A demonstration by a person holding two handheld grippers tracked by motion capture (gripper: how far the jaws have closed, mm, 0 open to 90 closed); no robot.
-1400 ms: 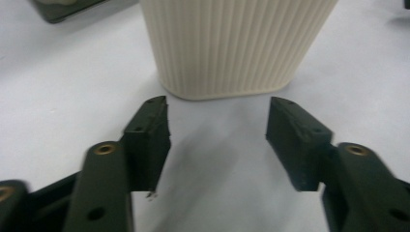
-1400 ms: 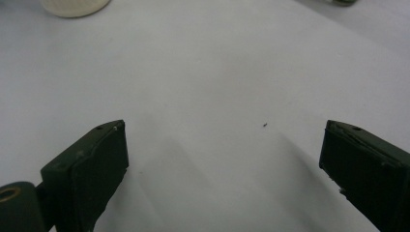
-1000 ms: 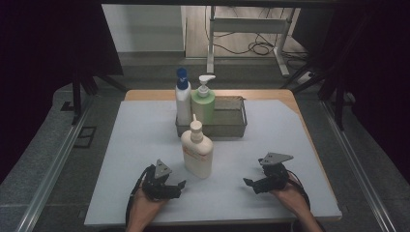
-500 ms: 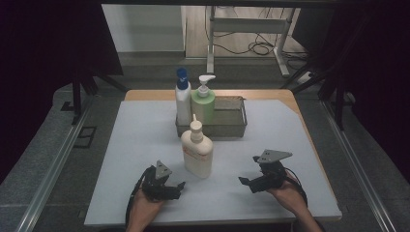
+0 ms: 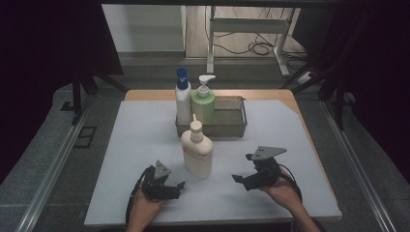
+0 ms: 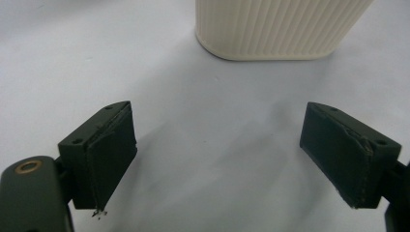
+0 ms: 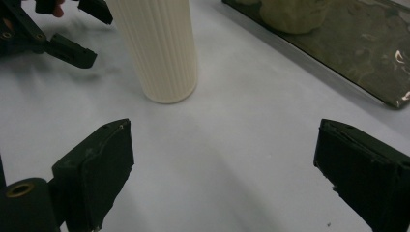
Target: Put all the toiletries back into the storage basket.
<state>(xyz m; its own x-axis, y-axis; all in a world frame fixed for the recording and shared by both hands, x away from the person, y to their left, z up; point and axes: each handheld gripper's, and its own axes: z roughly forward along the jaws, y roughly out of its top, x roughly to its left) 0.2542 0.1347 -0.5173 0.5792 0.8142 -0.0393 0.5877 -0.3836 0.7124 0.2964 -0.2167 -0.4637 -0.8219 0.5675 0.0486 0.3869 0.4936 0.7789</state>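
Fingers spread, right gripper (image 5: 240, 181) low, aimed at cream bottle (image 5: 197, 153).

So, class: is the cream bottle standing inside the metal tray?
No, the cream bottle stands on the white mat, in front of the metal tray.

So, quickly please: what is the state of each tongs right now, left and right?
Left tongs: open, holding nothing, facing the cream bottle.
Right tongs: open, holding nothing, above the white table.
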